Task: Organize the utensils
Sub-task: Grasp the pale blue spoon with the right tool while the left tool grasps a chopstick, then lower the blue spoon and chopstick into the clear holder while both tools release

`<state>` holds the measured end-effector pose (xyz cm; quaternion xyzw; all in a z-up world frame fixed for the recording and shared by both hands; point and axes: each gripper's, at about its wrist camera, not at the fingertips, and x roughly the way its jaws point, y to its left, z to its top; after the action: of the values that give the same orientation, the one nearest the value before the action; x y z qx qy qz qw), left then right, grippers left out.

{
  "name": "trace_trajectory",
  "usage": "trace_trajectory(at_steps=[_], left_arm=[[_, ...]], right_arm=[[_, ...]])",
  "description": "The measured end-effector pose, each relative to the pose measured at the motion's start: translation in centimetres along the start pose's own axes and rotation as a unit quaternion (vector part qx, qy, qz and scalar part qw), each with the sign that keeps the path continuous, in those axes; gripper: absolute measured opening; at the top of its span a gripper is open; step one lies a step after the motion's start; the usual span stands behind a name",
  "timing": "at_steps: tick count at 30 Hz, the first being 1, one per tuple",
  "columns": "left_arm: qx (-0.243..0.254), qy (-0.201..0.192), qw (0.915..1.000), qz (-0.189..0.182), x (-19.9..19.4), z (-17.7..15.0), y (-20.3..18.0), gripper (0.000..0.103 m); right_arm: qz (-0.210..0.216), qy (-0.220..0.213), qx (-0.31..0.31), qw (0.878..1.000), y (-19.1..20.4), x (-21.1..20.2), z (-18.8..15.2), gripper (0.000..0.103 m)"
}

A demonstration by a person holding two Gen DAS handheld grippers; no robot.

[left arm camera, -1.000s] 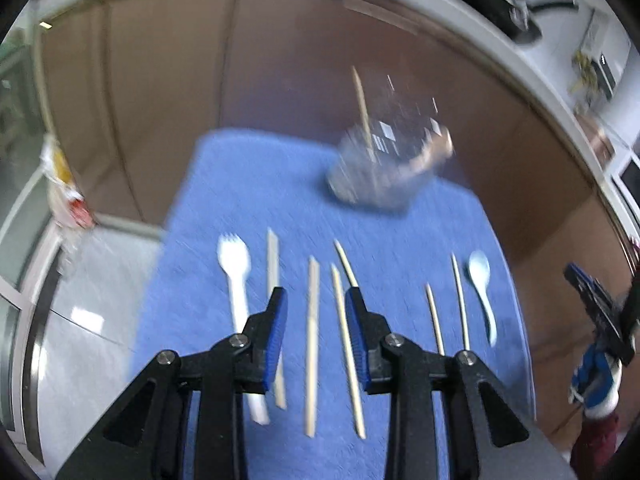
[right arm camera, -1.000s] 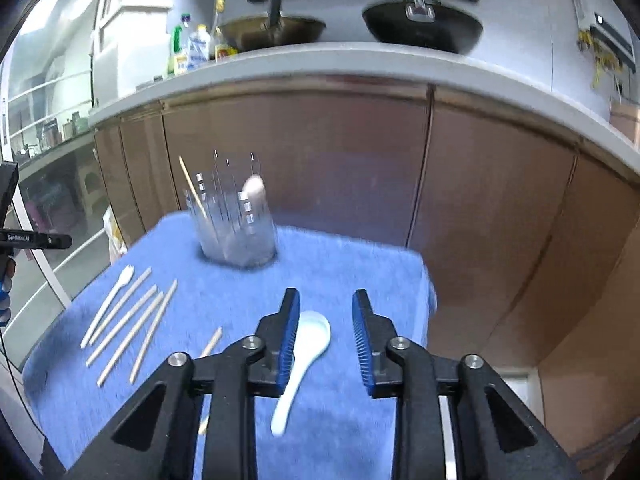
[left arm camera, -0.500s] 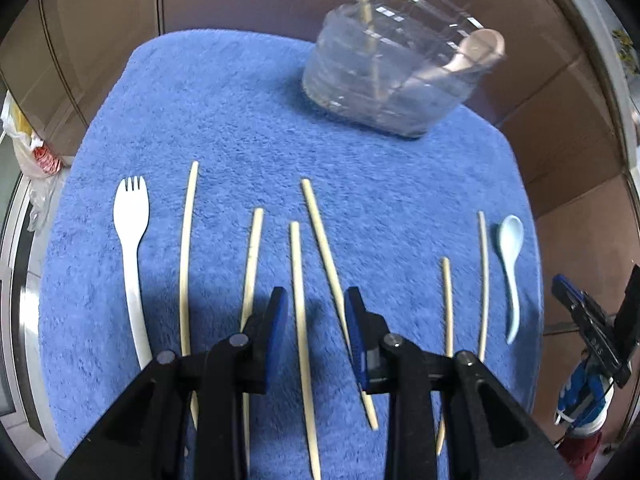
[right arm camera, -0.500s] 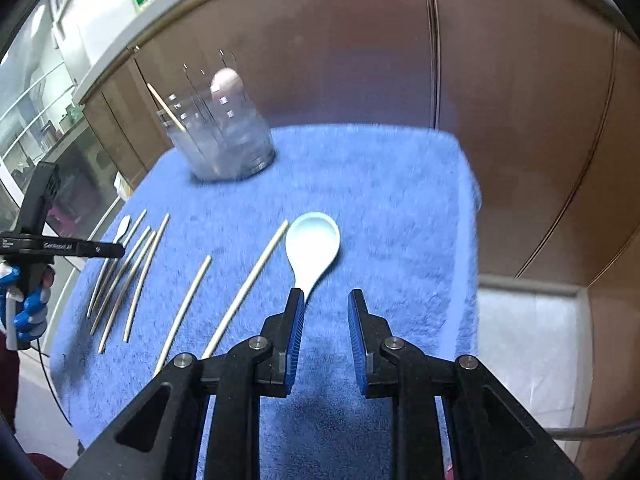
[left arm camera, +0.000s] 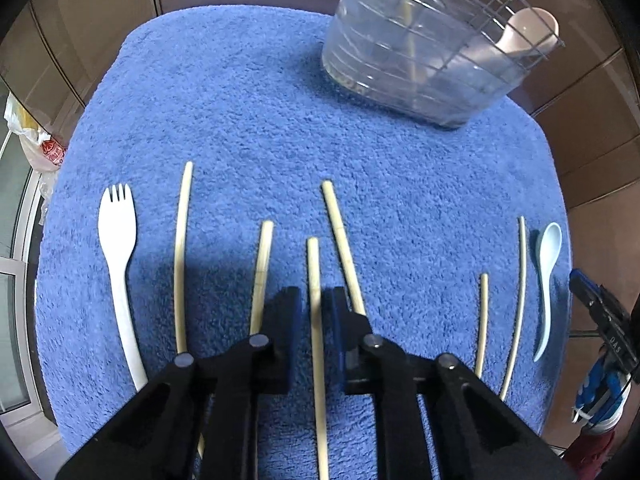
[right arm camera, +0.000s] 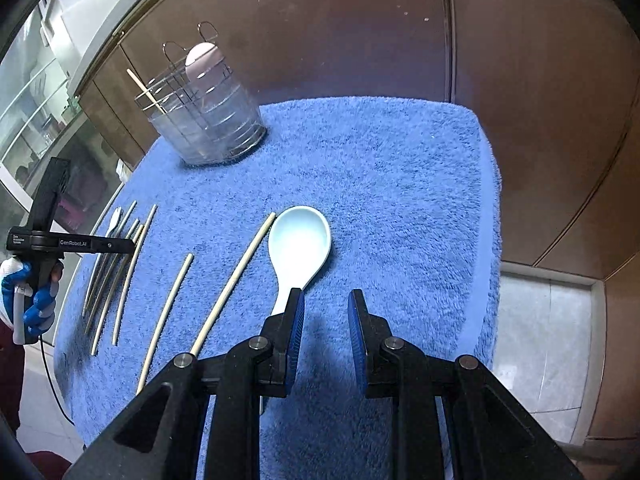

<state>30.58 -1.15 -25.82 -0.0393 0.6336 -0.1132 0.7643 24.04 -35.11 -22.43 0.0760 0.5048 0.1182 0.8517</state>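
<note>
Several wooden chopsticks, a white plastic fork [left arm camera: 118,248] and a pale blue spoon [left arm camera: 547,264] lie on a blue towel [left arm camera: 280,120]. A clear utensil holder [left arm camera: 420,60] with a wire frame stands at the back, holding one chopstick and a pink spoon. My left gripper [left arm camera: 314,308] is low over the towel, its jaws close around one chopstick [left arm camera: 316,320]. My right gripper [right arm camera: 325,308] is open and empty, just right of the blue spoon's [right arm camera: 298,244] handle.
Brown cabinet doors stand behind the table. The towel's right edge [right arm camera: 490,208] drops to a tiled floor. A plastic bag [left arm camera: 36,144] hangs at the left. The holder also shows in the right wrist view [right arm camera: 204,120].
Both grippers have moved down toward the towel. The left jaws have narrowed around the middle chopstick. The right gripper has come down beside the blue spoon's handle.
</note>
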Motion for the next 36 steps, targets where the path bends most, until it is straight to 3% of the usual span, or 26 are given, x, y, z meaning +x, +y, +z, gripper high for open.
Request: trace_trajectory(at_steps=[8,16,20,28,33,36], left_arm=[[0.004,0.010,0.9999,0.012,1.0,1.1,-0.8,0.007],[-0.006,0.015,0.9998,0.008,1.6,2.1,-0.5,0.005],[-0.014,0.001,0.9999,-0.001,0.2,1.0,-0.1,0.005],[0.003,-0.095,0.9949,-0.034,-4.6,-1.2,0.1,0.005],[0.009,-0.160,0.9853,-0.058,-7.8,-3.7,0.4,0.005],[0.000,-0.210,0.9755,-0.066,-9.7,-4.6,0.4,0.005]], right_arm=[[0.053,0.039,0.011,0.998,-1.2,2.6,3.2,0.022],[0.064,0.088,-0.018,0.994,-0.6,5.1,5.9,0.022],[0.044,0.110,-0.057,0.991,0.4,6.1,6.3,0.011],[0.002,0.061,-0.113,0.992,2.4,3.0,4.9,0.007],[-0.022,0.011,-0.125,0.992,3.3,0.0,3.2,0.007],[-0.043,-0.025,-0.133,0.990,3.9,-1.9,2.1,0.007]])
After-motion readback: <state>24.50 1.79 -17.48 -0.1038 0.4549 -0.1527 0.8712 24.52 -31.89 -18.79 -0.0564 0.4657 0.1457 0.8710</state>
